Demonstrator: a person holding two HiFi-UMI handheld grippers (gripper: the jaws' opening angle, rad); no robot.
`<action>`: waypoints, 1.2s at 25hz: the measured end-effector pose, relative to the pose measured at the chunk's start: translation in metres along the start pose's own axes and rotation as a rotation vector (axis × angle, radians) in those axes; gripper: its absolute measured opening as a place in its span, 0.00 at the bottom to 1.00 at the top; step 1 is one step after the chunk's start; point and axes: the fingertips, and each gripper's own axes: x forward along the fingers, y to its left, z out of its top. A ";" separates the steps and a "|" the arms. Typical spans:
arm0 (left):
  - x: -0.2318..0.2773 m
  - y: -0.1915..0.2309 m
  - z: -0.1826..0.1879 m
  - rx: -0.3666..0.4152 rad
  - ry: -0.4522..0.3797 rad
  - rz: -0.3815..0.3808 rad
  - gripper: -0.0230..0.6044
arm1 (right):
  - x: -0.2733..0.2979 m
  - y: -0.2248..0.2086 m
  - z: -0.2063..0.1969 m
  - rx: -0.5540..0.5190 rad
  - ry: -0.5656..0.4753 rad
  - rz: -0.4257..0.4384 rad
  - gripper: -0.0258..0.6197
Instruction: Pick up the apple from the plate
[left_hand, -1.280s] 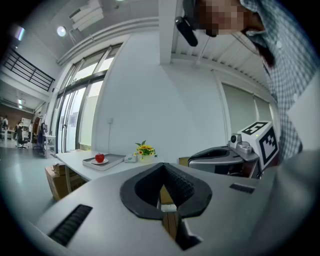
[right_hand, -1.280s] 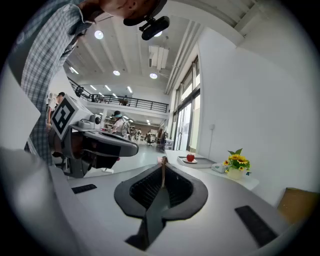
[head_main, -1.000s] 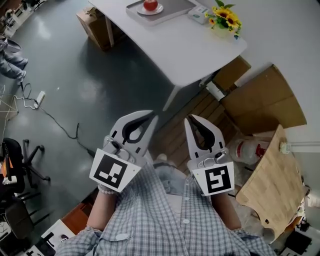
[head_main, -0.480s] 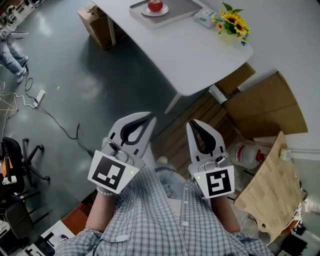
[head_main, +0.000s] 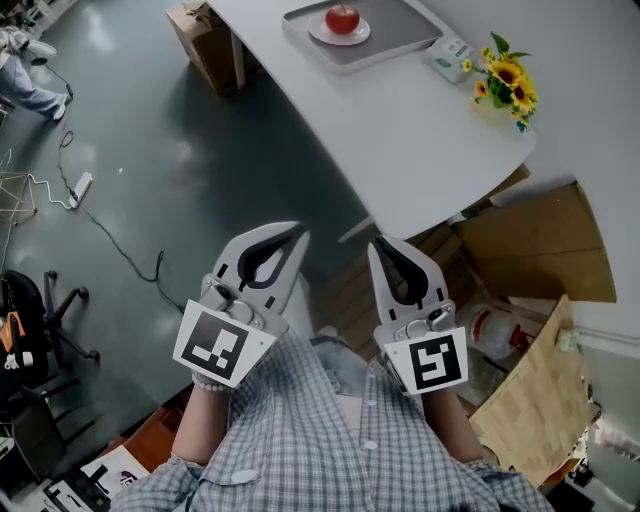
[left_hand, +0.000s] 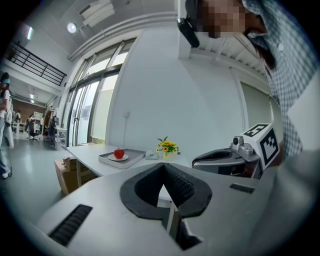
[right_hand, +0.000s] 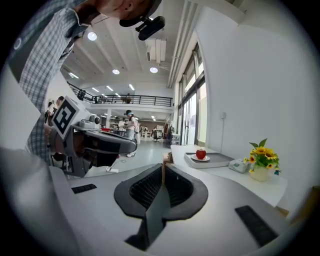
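A red apple (head_main: 342, 18) rests on a small white plate (head_main: 340, 33) inside a grey tray (head_main: 400, 28) at the far end of a white table (head_main: 420, 130). In the left gripper view the apple (left_hand: 119, 153) shows far ahead, and the right gripper view has the apple (right_hand: 200, 153) far ahead too. My left gripper (head_main: 302, 235) and right gripper (head_main: 377, 242) are held side by side near my body, well short of the table. Both are shut with nothing between their jaws.
A vase of sunflowers (head_main: 507, 82) and a small white box (head_main: 449, 54) stand on the table right of the tray. A cardboard box (head_main: 205, 40) sits on the floor by the table's left end. Cardboard sheets (head_main: 540, 260) lie at the right. A cable (head_main: 110, 240) crosses the floor.
The table, tray and apple have shifted lower and to the right in the head view and look closer. Both grippers stay shut and keep their places in front of my body.
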 end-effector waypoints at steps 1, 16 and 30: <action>0.005 0.011 0.003 0.001 -0.001 0.009 0.05 | 0.011 -0.004 0.001 0.002 0.021 0.007 0.09; 0.033 0.226 0.076 0.004 0.021 0.128 0.05 | 0.234 -0.005 0.110 -0.046 -0.036 0.135 0.09; 0.011 0.277 0.129 0.001 -0.011 0.126 0.05 | 0.284 -0.007 0.188 -0.040 -0.074 0.094 0.09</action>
